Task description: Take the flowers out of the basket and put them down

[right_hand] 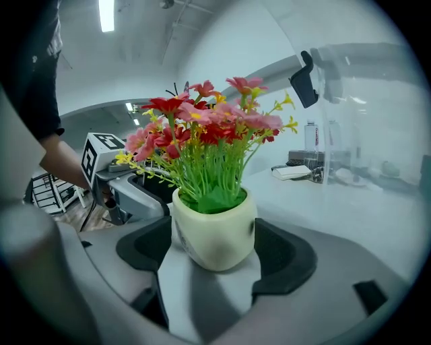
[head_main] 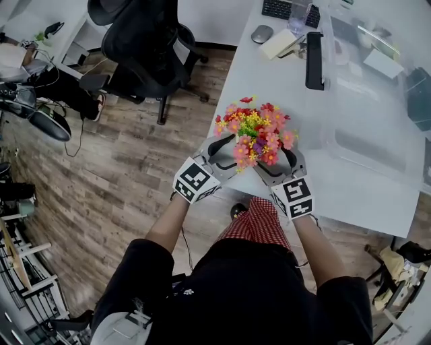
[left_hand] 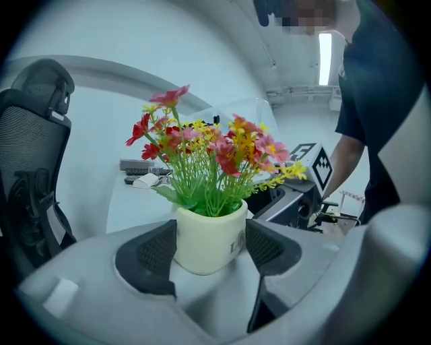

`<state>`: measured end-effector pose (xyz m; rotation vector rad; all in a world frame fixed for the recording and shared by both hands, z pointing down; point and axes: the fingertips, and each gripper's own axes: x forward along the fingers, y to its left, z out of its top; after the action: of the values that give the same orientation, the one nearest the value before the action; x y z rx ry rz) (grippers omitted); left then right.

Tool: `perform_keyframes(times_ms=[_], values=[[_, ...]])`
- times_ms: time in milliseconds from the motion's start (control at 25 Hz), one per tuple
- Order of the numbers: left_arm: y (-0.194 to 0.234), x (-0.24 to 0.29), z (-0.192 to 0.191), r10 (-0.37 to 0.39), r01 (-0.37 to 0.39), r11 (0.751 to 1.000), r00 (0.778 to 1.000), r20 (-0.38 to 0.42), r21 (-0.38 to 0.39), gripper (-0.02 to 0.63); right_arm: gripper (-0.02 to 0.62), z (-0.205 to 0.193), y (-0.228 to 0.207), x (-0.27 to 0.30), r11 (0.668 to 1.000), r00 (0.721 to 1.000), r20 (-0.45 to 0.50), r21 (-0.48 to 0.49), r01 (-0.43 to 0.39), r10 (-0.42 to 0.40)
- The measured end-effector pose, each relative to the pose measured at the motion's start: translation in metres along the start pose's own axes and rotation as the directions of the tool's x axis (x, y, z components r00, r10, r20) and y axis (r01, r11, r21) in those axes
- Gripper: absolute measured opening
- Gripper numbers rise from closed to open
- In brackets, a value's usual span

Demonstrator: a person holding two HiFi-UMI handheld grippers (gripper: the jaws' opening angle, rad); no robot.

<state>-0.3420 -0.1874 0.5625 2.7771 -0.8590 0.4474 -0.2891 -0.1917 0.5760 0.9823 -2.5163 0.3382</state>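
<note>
- The left tool [left_hand: 211, 246] is pinching the pot [left_hand: 209, 236]: its two dark ribbed pads lie against the pot's opposite sides, with the jaws spread wide to fit it.
- The right tool [right_hand: 214, 246] grips the same pot in the same way, one pad touching each flank.
- The flowers [head_main: 254, 135], a red, pink and yellow bunch on green stems, stand upright in the pot and rise above both tools' tips.
- In the head view the two tools come in from the near left and near right and meet under the blossoms, which hide the pot from above.
- Each gripper view shows the other tool just behind the pot, with its marker cube [left_hand: 315, 165] raised beside the bunch.
- The pot is at the near corner of the white worktop [head_main: 269, 81]; no view shows whether its base rests there or hangs clear.
- Beyond the right tool's tips, further along the worktop, is a clear box [head_main: 377, 135].
- Well beyond both tools, at the far end, lie a keyboard [head_main: 286, 10] and a mouse [head_main: 261, 34].
- Off to the left tool's outer side a black office chair [head_main: 145, 47] stands on the wooden floor [head_main: 114, 175].
</note>
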Motion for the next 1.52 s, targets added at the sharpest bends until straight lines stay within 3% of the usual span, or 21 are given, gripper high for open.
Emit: perform_keyframes(times_ms=[520, 640, 720, 1280, 1520], values=[[-0.004, -0.012, 0.002, 0.043, -0.043, 0.999, 0.999, 0.006, 0.022, 0.171, 0.308, -0.001, 0.000, -0.015, 0.998, 0.999, 0.007, 0.036, 0.051, -0.051], [-0.006, -0.015, 0.003, 0.062, -0.062, 0.997, 0.998, 0.005, 0.038, 0.100, 0.296, -0.001, 0.000, -0.019, 0.997, 0.998, 0.012, 0.057, 0.059, -0.060], [-0.008, -0.017, 0.004, 0.074, -0.075, 0.996, 0.997, 0.009, 0.046, 0.009, 0.282, -0.001, 0.001, -0.022, 0.996, 0.998, 0.017, 0.057, 0.065, -0.066], [-0.032, -0.025, 0.012, 0.064, -0.065, 0.996, 0.998, 0.016, 0.058, 0.006, 0.073, 0.010, 0.014, -0.045, 0.995, 0.992, 0.090, 0.044, 0.088, -0.091], [-0.046, -0.027, 0.017, 0.070, -0.072, 0.995, 0.997, 0.024, 0.070, 0.006, 0.029, 0.014, 0.018, -0.057, 0.995, 0.989, 0.115, 0.047, 0.088, -0.093]])
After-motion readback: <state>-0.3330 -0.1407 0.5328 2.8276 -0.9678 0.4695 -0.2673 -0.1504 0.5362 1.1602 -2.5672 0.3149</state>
